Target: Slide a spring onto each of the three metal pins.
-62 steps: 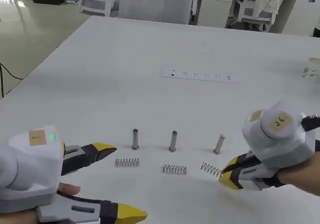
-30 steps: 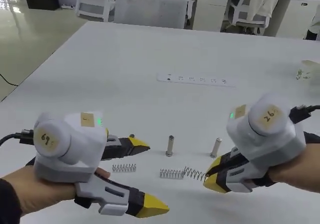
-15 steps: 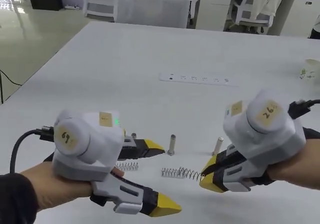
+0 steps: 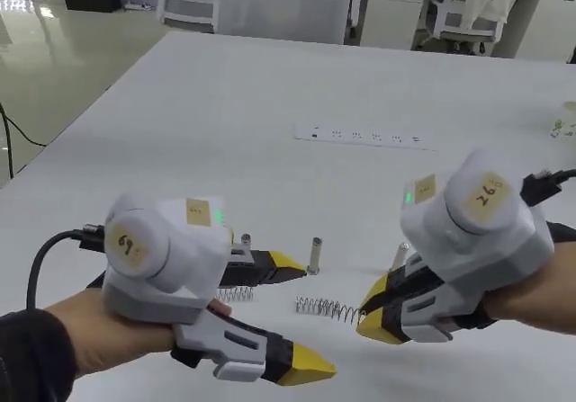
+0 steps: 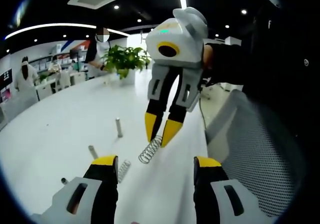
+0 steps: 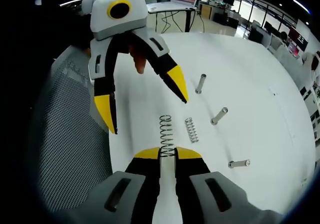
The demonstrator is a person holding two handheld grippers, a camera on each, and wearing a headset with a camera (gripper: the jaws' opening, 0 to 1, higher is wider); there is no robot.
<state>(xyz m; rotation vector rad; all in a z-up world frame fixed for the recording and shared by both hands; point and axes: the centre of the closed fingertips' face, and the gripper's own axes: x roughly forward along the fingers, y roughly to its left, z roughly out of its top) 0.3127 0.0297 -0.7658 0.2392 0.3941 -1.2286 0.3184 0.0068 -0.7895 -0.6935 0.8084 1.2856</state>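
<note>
Three short metal pins stand in a row on the white table [image 4: 270,87]: left [image 4: 246,239], middle [image 4: 316,254], and right [image 4: 400,256], the last partly behind my right gripper. The right gripper [image 4: 371,310] [image 6: 167,154] is shut on one end of a spring [image 4: 345,312] [image 6: 166,134], which lies low over the table in front of the middle pin. A second spring [image 6: 191,130] [image 5: 123,168] lies beside it. Another spring [image 4: 236,292] peeks from under my left gripper [image 4: 301,312] [image 5: 156,162], which is open with nothing between its fingers and faces the right gripper.
A white power strip [image 4: 364,136] lies flat on the table beyond the pins. Chairs [image 4: 279,11] and desks stand past the far edge. Something small sits at the table's right edge [image 4: 567,119]. The near table edge is close below both hands.
The right gripper has carried its spring leftwards, from in front of the right pin to in front of the middle pin. The left gripper has come in from the left and stays open.
</note>
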